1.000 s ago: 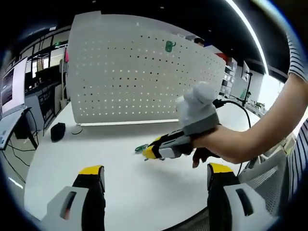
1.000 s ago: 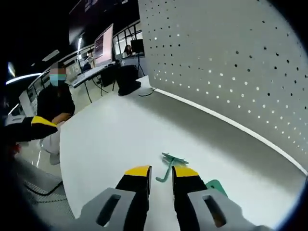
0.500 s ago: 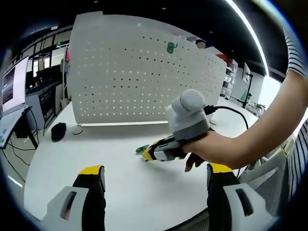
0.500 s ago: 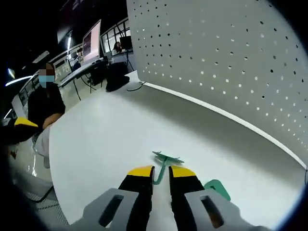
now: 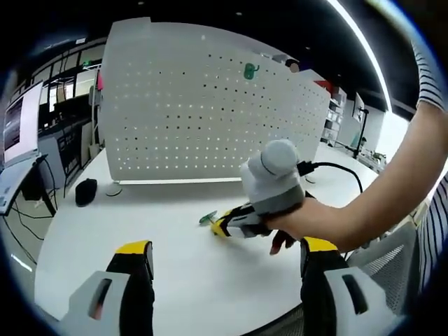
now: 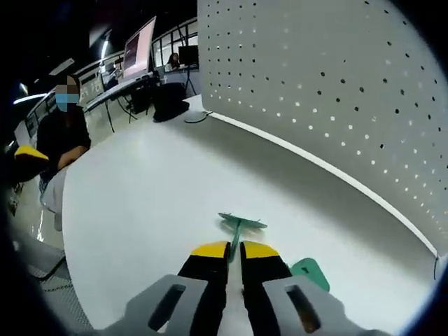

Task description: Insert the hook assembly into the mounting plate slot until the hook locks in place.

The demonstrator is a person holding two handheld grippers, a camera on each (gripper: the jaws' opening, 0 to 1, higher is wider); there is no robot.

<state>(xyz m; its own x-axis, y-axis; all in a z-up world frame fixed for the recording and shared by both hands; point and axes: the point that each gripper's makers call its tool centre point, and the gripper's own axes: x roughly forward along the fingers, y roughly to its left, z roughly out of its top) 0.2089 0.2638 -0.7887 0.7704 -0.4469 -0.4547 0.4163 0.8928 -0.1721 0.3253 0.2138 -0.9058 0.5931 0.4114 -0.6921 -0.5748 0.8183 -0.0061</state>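
A white perforated mounting plate (image 5: 203,112) (image 6: 336,91) stands upright at the back of the white table (image 5: 161,238). One green hook (image 5: 249,69) hangs high on it. In the right gripper view my right gripper (image 6: 235,250) is shut on the stem of a green hook assembly (image 6: 240,224), whose crossbar sticks out beyond the tips. A second green piece (image 6: 310,273) lies on the table just right of the jaws. The left gripper view shows the right gripper (image 5: 222,225), held by a hand, with the hook (image 5: 207,218) at its tip. My left gripper (image 5: 225,249) is open and holds nothing.
A black object (image 5: 84,190) and a cable lie near the plate's left foot. Desks with monitors (image 6: 136,56) fill the room behind, and a person (image 6: 64,136) sits beyond the table edge. A black cable (image 5: 336,168) trails from the right gripper.
The right jaws have narrowed from a small gap to shut on the hook's stem. The left gripper has stayed still and open.
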